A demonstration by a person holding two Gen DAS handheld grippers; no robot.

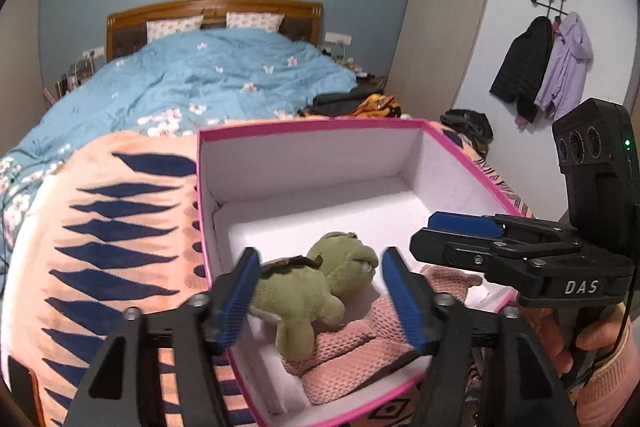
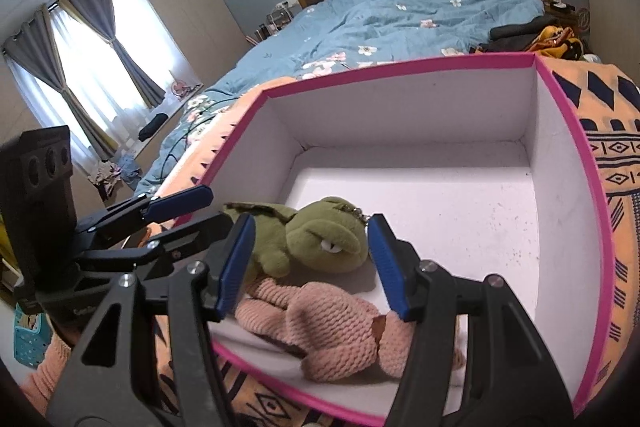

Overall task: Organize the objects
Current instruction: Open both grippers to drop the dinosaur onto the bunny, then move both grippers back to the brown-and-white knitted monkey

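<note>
**Two soft toys boxed; both grippers hang apart over them**

Bedroom floor space is taken up by a bed [image 1: 208, 75] with a blue floral quilt, over whose foot an orange patterned blanket [image 1: 120, 227] is spread; on it a pink-rimmed box [image 1: 312, 125] stands with its lid off. Two things are already laid inside the box: a green plush frog [image 1: 320, 287] and, under and beside it, a pink knitted toy [image 2: 320, 331]. Most of the white box floor is bare. Whether further objects are left to be gathered cannot be told, since none is shown near the box.

The left gripper [image 1: 316, 295] is held with its fingers spread. The frog lies between and just beyond the blue pads [image 1: 236, 303], which are not pressed on it; nothing is pinched. The right gripper [image 2: 310, 263] is likewise spread, the frog's head being framed between its fingers and the knitted toy lying just below them, ungripped.
</note>
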